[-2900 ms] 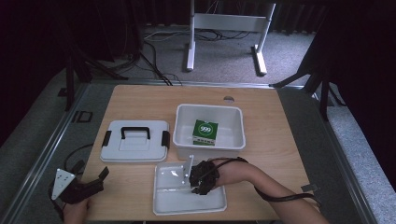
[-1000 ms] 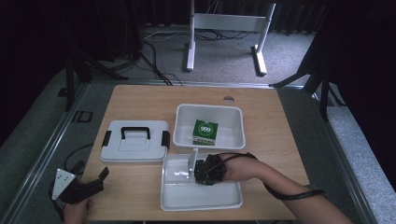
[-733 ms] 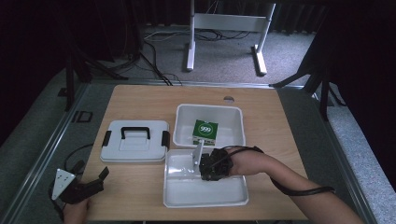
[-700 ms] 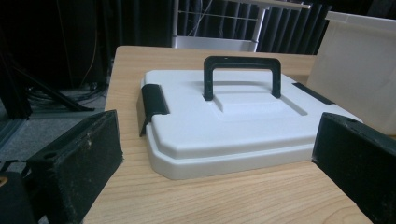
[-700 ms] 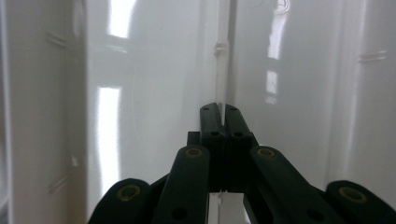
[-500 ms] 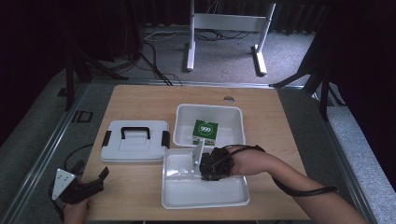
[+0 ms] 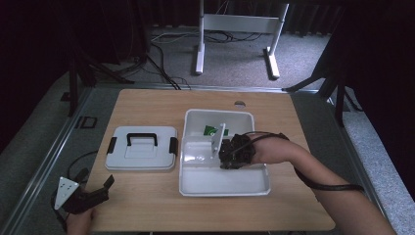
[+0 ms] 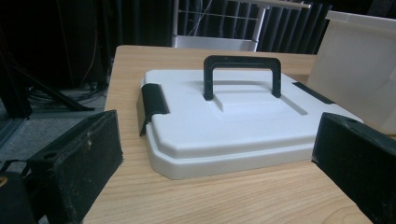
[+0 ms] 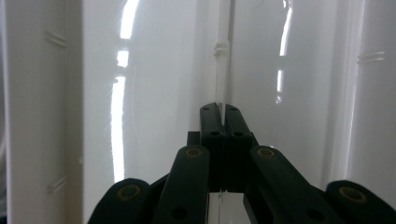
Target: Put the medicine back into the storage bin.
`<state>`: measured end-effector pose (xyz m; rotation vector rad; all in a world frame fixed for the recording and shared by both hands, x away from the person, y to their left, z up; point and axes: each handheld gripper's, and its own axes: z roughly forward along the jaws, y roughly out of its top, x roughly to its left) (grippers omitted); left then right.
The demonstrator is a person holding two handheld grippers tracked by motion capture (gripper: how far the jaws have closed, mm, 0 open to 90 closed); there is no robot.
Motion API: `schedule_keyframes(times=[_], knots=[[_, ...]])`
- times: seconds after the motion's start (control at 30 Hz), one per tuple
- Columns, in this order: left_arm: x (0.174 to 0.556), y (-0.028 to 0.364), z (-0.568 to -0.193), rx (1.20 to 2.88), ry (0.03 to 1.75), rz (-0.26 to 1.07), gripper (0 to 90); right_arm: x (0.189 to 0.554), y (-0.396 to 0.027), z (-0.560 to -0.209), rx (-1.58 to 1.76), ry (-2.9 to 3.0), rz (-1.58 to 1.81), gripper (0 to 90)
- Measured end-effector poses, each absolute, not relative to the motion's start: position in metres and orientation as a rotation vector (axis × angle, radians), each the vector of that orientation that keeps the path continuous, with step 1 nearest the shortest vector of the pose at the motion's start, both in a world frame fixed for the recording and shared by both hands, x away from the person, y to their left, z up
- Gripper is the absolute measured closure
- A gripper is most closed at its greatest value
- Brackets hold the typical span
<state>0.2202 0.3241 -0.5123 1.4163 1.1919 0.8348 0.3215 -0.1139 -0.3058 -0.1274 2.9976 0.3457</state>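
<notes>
Right tongs (image 7: 221, 147) clamped on the inner tray's (image 7: 225, 183) centre divider (image 9: 223, 70) — it has risen off the tabletop (image 7: 147, 205) and now hangs over the white bin (image 7: 219, 115), ready to drop in; left tongs (image 7: 95, 188) apart, idle before the lid (image 8: 224, 121).

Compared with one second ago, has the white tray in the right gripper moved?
Yes. The white tray, pinched by the right gripper, has gone away from the table's near edge and now overlaps the white bin, covering part of the green box.

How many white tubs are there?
2. A shallow tray hangs from the right gripper, overlapping the deeper tub behind it, which holds a green box.
</notes>
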Motion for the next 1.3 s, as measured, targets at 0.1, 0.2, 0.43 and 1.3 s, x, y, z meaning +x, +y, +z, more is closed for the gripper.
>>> schedule_keyframes(times=[0.1,0.2,0.43,1.3], knots=[[0.22,0.324,-0.512,1.417,1.192,0.835,1.5,0.333,-0.118,-0.301,-0.106,2.995,0.357,89.0],[0.22,0.324,-0.512,1.417,1.192,0.834,1.5,0.347,-0.123,-0.297,-0.093,2.988,0.357,89.0],[0.22,0.324,-0.512,1.417,1.193,0.833,1.5,0.377,-0.132,-0.293,-0.044,2.995,0.405,89.0],[0.22,0.325,-0.512,1.417,1.192,0.828,1.5,0.453,-0.127,-0.306,0.042,2.992,0.328,89.1]])
